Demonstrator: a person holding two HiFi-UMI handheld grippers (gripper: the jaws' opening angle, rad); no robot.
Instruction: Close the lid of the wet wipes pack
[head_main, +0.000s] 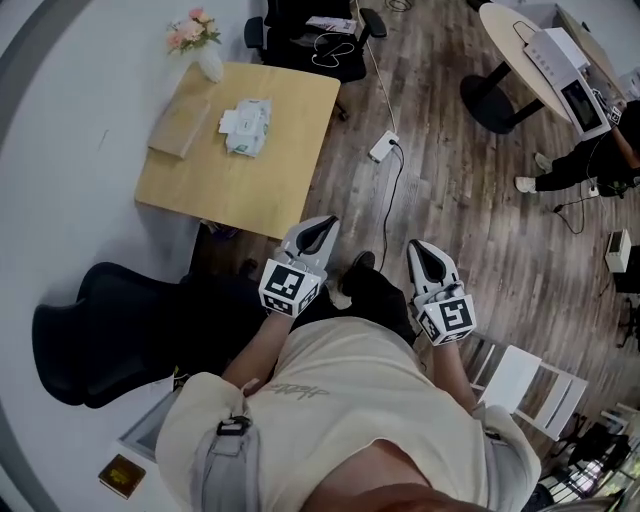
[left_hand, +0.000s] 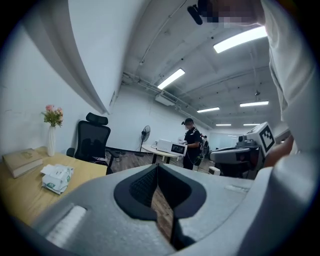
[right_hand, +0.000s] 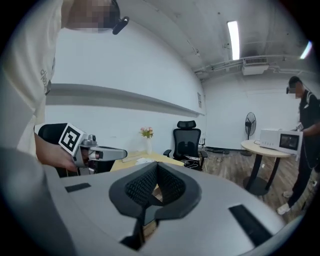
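The wet wipes pack (head_main: 248, 127) lies on the light wooden table (head_main: 290, 160) far ahead of me, with its white lid flap (head_main: 229, 121) folded open to the left. In the left gripper view the pack (left_hand: 56, 178) sits at the left on the table. It is only a small pale shape (right_hand: 143, 160) in the right gripper view. My left gripper (head_main: 322, 228) and right gripper (head_main: 424, 252) are held near my body over the floor, well short of the table. Both are shut and hold nothing (left_hand: 157, 168) (right_hand: 156, 168).
On the table there are also a book (head_main: 180, 125) and a vase of flowers (head_main: 203, 48). A black office chair (head_main: 305, 35) stands beyond it and another (head_main: 90, 330) to my left. A power strip (head_main: 384, 146) with cables lies on the floor. At the right are a round table (head_main: 520, 60), a person (head_main: 600, 160) and a white folding stool (head_main: 525, 385).
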